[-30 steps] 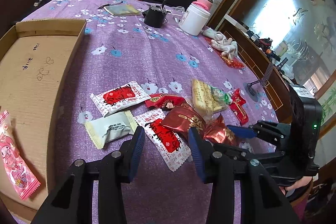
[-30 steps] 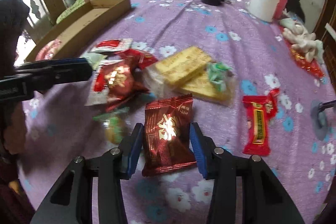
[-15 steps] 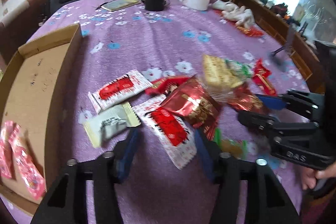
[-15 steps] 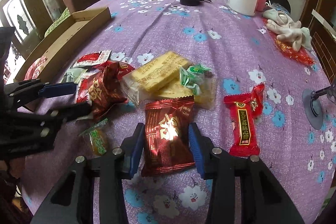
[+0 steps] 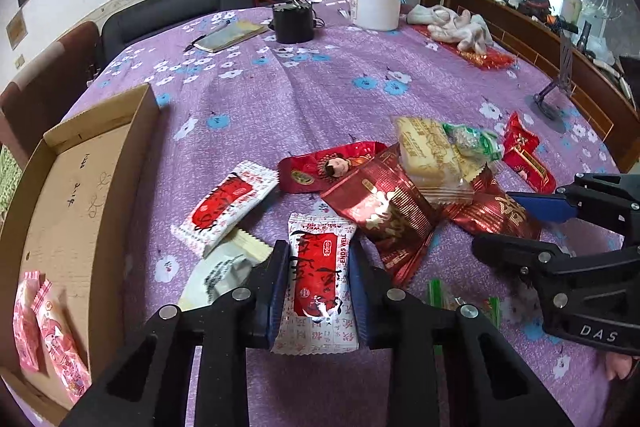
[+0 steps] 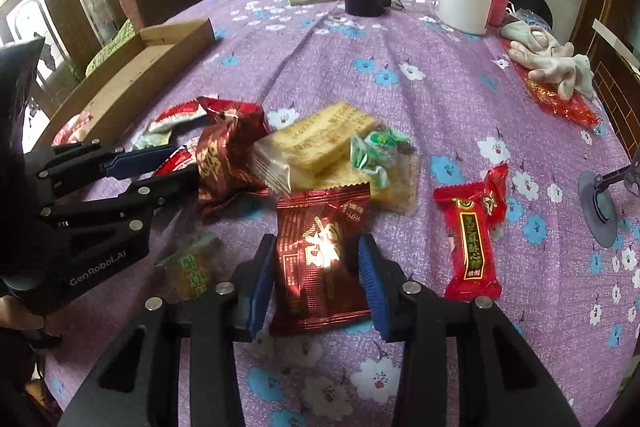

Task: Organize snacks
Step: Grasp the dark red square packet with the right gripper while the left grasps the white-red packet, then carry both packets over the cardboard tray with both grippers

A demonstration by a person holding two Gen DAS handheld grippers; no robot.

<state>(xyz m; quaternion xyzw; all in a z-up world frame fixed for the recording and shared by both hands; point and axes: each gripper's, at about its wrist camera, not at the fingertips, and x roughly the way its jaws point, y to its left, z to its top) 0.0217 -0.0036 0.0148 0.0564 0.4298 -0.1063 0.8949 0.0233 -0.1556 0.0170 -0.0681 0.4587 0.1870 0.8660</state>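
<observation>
My left gripper [image 5: 318, 255] points down at the table, its jaws closing, the pads pressing both sides of a white-and-red snack packet [image 5: 320, 279]. The right gripper [image 6: 316, 247] is shut on a dark red foil packet [image 6: 320, 259] that lies on the purple flowered cloth [image 6: 440, 99]. Each gripper shows in the other's view: left gripper [image 6: 180, 165], right gripper [image 5: 500, 223]. Loose snacks lie between them: a yellow biscuit pack [image 6: 320, 139], a green candy [image 6: 376, 151], a second dark red foil packet [image 5: 392, 211] and a bright red packet [image 6: 472, 239]. A cardboard box [image 5: 132, 131] at the left holds pink packets [image 5: 52, 339].
Another white-and-red packet [image 5: 224, 207] and a pale packet [image 5: 224, 271] lie by the box. At the far side stand a white jar [image 5: 376, 3], a black cup [image 5: 292, 23] and a notebook [image 5: 228, 35]. White gloves [image 5: 456, 27] and a phone stand [image 5: 552, 95] lie right.
My left gripper came down over the white-and-red packet, rolled, and its fingers closed in on it. The right gripper stayed around the dark red foil packet.
</observation>
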